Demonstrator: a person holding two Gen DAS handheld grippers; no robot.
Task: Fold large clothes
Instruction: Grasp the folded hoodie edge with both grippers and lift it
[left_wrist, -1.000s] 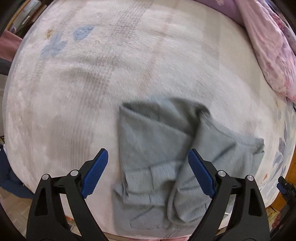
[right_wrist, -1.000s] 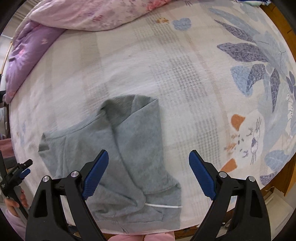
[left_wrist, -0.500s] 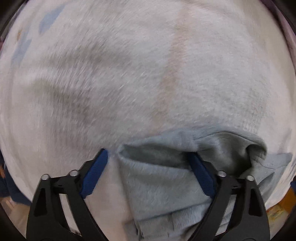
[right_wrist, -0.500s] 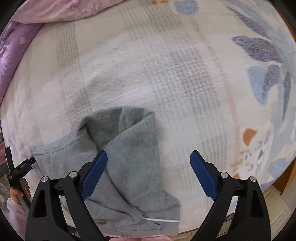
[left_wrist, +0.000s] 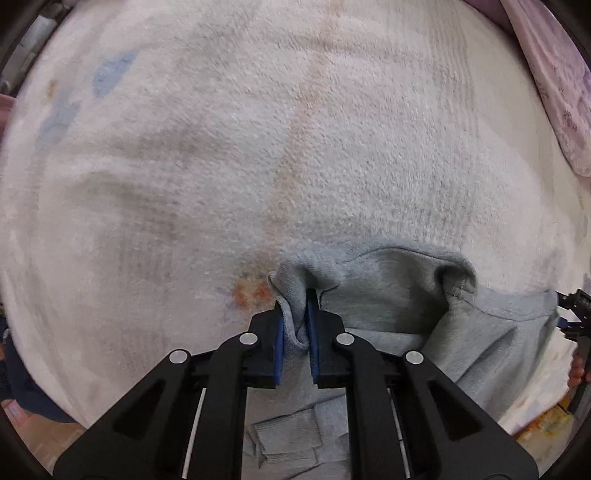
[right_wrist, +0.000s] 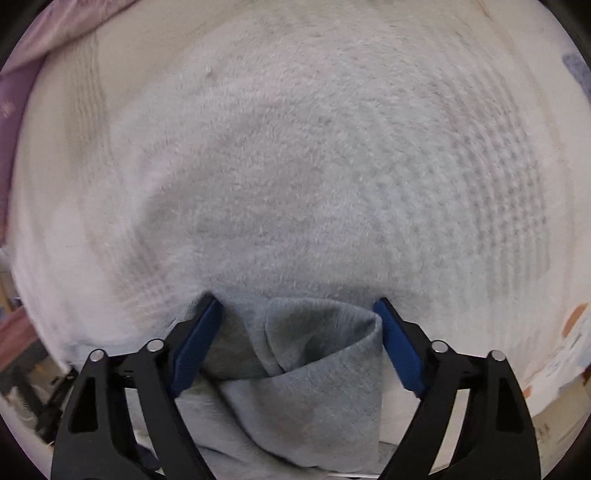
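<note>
Folding looks to be at an early-to-middle stage: the grey sweatshirt (left_wrist: 399, 314) lies bunched at the near edge of the bed blanket (left_wrist: 295, 147), some of its layers already doubled over each other but none squared off. The left gripper (left_wrist: 295, 332) is clamped onto a far corner of the cloth, fabric pinched between its blue pads. The right gripper (right_wrist: 299, 339) stands wide, jaws straddling a raised fold without pinching it; whether the pads touch cloth is hard to say through the blur. Left to do, probably: closing the right side, carrying the edge over, and flattening.
</note>
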